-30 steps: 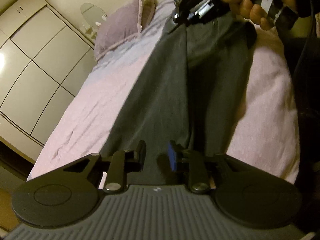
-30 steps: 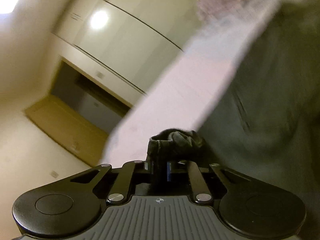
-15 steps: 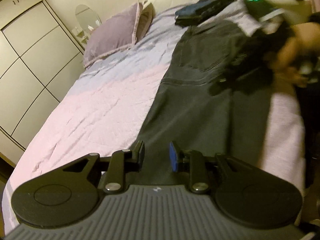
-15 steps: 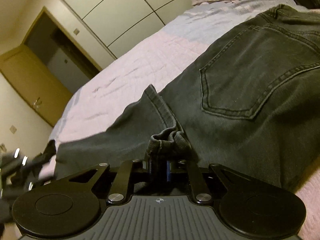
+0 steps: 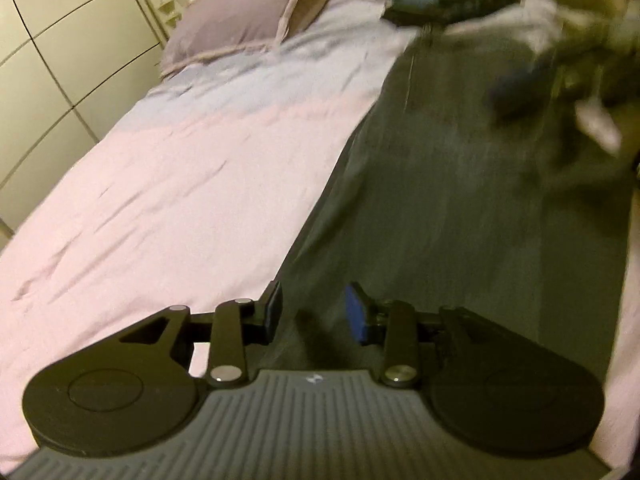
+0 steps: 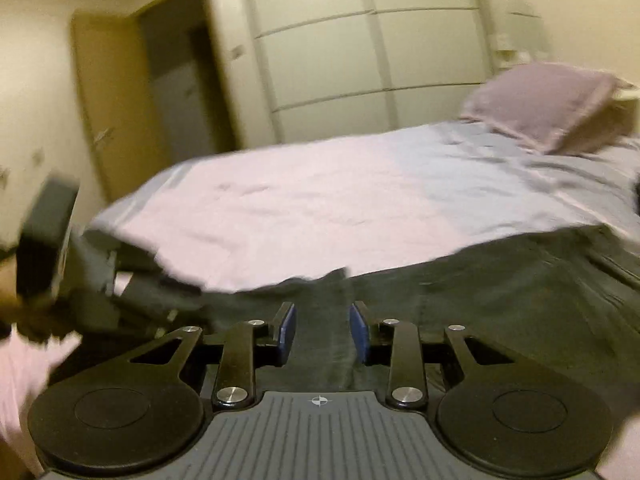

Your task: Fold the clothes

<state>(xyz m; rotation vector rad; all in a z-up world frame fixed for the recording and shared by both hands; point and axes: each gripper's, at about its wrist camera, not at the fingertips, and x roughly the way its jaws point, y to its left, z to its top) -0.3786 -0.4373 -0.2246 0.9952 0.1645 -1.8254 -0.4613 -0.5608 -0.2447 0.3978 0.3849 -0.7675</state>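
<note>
Dark grey jeans (image 5: 460,208) lie flat along the right side of a bed with a pink sheet (image 5: 180,184). My left gripper (image 5: 315,313) hovers over a jeans leg near its left edge. Its jaws are opening, and the blue pads touch no cloth. The right gripper (image 5: 560,80) is a blur above the far end of the jeans. In the right wrist view my right gripper (image 6: 322,329) is opening over the jeans (image 6: 500,292). A strip of denim lies loose between its pads, unpressed. The left gripper (image 6: 52,248) is a blur at the left.
A purple pillow (image 5: 240,28) and a pile of dark blue clothes (image 5: 448,0) sit at the head of the bed. White wardrobe doors (image 6: 360,60) line the far side, beside a wooden door (image 6: 108,108). The bed's left half is bare sheet.
The right gripper was shut on a bunched bit of the jeans; it has opened and let the cloth drop flat, and its view rolled level. The left gripper slid along the jeans and widened slightly.
</note>
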